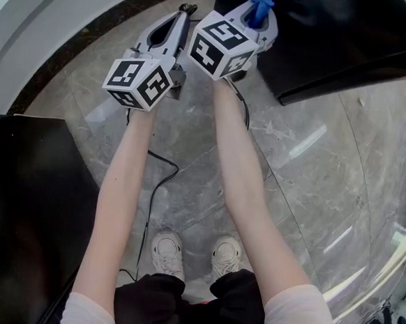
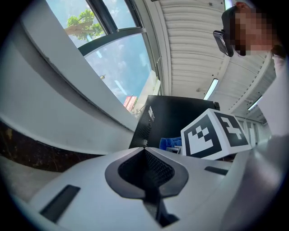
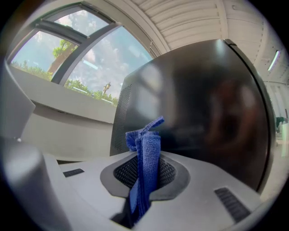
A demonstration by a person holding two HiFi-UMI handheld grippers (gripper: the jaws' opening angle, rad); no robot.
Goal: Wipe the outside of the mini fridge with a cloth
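Observation:
The black mini fridge (image 1: 338, 43) stands on the floor at the top right of the head view; its glossy side (image 3: 198, 113) fills the right gripper view. My right gripper (image 1: 256, 8) is shut on a folded blue cloth (image 3: 145, 153), which sticks up between the jaws just short of the fridge. The cloth (image 1: 259, 3) shows blue at the gripper's tip in the head view. My left gripper (image 1: 181, 18) is held beside the right one, jaws closed together with nothing between them (image 2: 143, 149). In the left gripper view the fridge (image 2: 174, 119) lies ahead.
A grey marble floor (image 1: 306, 180) runs under me. A curved white wall base with a dark stone border (image 1: 72, 50) bends along the upper left. A second black cabinet (image 1: 17, 213) stands at the lower left. A black cable (image 1: 161, 182) trails on the floor. Windows (image 3: 76, 58) rise behind.

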